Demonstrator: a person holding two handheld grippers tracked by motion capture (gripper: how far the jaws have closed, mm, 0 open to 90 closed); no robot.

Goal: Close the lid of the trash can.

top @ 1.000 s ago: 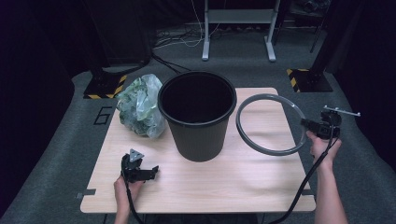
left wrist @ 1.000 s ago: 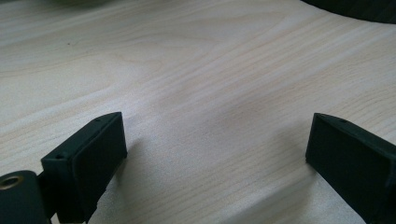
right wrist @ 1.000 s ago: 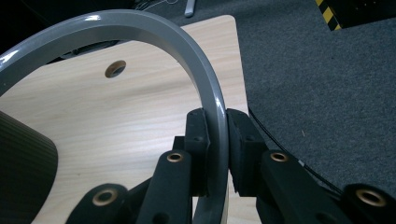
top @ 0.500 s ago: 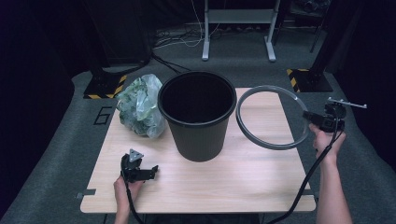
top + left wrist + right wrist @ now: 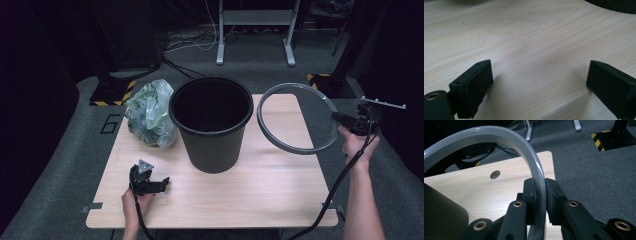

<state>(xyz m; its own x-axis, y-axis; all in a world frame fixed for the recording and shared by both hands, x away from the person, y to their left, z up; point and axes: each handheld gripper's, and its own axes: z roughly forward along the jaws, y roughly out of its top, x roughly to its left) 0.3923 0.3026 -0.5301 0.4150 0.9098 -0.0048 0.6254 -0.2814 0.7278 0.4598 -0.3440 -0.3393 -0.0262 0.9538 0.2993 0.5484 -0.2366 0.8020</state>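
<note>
A black bin (image 5: 212, 122) stands upright in the middle of the wooden table (image 5: 260, 195). To its right a grey ring (image 5: 295, 117) hangs lifted off the table, and my right gripper (image 5: 345, 120) is shut on its right side. In the right gripper view the two jaws pinch the grey ring (image 5: 524, 145) between their pads, at my right gripper (image 5: 540, 195). My left gripper (image 5: 157, 184) rests near the table's front left. Its jaws stand wide apart over bare wood at my left gripper (image 5: 539, 75), with nothing between them.
A clear plastic bag (image 5: 150, 112) with green contents lies against the bin's left side. A metal stand (image 5: 252, 20) and cables sit on the carpet beyond the table. Yellow and black striped bases (image 5: 107, 92) lie on the floor at both far corners.
My right gripper has risen with the grey ring, lifting it off the table and tilting it up. The left gripper has stayed where it was.
</note>
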